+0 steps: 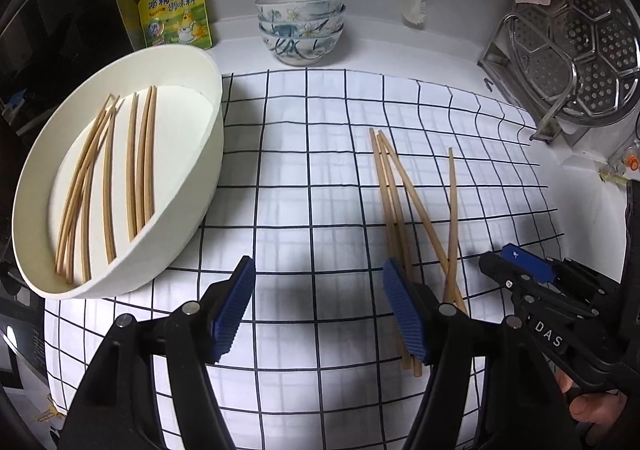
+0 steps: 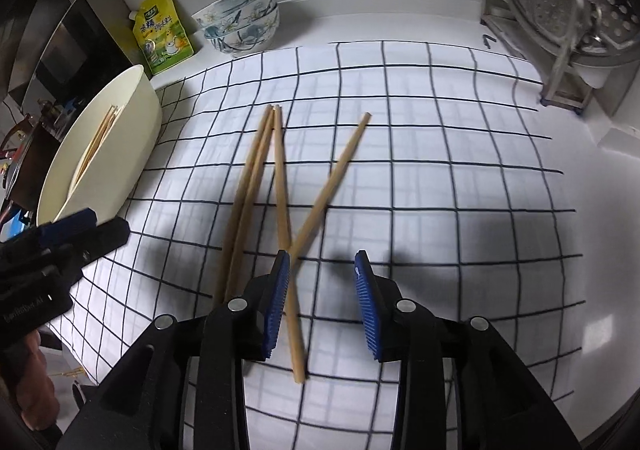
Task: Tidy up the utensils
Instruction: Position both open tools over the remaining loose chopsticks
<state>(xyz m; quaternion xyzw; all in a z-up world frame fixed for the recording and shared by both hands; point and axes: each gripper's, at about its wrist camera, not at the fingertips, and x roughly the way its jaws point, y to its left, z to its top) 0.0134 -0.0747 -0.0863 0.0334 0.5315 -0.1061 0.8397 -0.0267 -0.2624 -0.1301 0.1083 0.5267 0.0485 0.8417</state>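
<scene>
- The left gripper (image 1: 320, 306), black with ribbed blue pads, stands wide at the bottom of its own view, nothing between the pads; its right pad sits over the near ends of the loose chopsticks.
- The right gripper (image 2: 322, 302), of the same make, is parted more narrowly at the bottom centre of its view; one chopstick's near end runs through the gap close to the left pad, and whether that pad touches it cannot be told.
- Four pale wooden chopsticks (image 2: 280, 185) lie on the white cloth with a dark grid (image 1: 320, 153), three bunched, the fourth crossing them.
- A round cream basin (image 1: 200, 177) at the left of the left view rests on the cloth's edge and holds more chopsticks (image 1: 108, 177).
- Beyond the cloth, upper centre: stacked blue-flowered white bowls (image 1: 300, 25), with a yellow seasoning pouch (image 1: 176, 5) to their left.
- Upper right: a perforated steel steamer tray (image 1: 580, 45) leaning in a metal rack.
</scene>
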